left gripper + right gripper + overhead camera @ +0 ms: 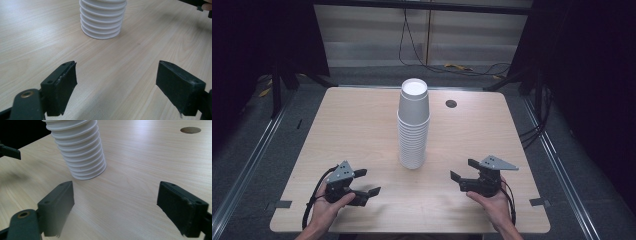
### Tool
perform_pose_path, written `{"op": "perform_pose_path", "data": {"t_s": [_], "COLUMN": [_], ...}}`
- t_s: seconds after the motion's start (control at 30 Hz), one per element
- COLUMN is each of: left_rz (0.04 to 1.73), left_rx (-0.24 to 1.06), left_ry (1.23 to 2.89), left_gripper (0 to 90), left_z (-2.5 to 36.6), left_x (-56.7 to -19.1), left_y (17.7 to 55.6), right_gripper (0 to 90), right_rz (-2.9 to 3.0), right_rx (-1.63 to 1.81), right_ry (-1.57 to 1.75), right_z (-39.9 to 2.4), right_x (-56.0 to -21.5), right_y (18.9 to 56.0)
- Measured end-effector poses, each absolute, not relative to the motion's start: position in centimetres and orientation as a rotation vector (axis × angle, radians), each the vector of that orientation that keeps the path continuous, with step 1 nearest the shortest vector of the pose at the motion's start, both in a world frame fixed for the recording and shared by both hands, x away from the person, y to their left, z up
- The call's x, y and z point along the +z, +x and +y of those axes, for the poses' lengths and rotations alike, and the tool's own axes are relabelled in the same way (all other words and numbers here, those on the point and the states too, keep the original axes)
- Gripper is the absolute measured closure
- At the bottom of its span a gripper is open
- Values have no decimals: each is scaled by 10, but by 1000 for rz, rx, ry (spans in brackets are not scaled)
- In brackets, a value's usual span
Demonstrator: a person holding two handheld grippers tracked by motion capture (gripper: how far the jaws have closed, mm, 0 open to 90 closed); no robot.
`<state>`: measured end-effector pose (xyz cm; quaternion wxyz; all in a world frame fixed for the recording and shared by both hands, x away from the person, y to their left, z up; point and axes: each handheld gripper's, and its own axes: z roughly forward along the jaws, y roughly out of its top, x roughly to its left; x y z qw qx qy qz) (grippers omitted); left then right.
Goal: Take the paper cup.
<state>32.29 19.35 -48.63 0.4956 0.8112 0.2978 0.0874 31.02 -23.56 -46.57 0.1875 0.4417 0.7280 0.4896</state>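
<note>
Left gripper (368, 182): jaws spread wide, empty, held low over the table (352, 130) at its near left. Right gripper (463, 170): jaws likewise wide apart, empty, at the near right. Both point inward toward the cup stack (414, 125), which stands upright at the table's centre, between the grippers and well apart from each. The stack's ribbed base (102, 25) lies ahead of the left jaws. A round hole (451, 103) sits behind the stack, to its right.

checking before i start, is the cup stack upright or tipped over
Upright: the cup stack stands on its wide rim end on the table, closed bases up, touched by neither tongs.
</note>
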Motion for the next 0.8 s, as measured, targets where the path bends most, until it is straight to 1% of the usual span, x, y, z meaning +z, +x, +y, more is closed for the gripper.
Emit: {"op": "perform_pose_path", "data": {"t_s": [0.27,0.4,0.5,0.57,0.67,0.73,0.8], "left_rz": [734,719,704,695,686,687,684], "left_rx": [205,203,178,192,218,235,245], "left_ry": [1949,1964,1972,1977,1992,1994,1996], "left_gripper": [167,166,169,169,169,170,170], "left_z": [195,191,187,186,184,184,184], "left_x": [-486,-488,-489,-488,-488,-487,-487], "left_y": [326,329,329,327,326,325,326], "right_gripper": [142,187,208,209,244,209,203], "right_rz": [2050,2029,2021,2024,2071,2078,2105], "right_rx": [1366,1406,1440,1451,1432,1428,1425], "right_ry": [1262,1216,1192,1186,1164,1161,1151], "right_z": [-237,-237,-234,-233,-228,-225,-224], "right_x": [-467,-460,-458,-458,-455,-454,-453], "right_y": [312,312,314,315,314,314,314]}}
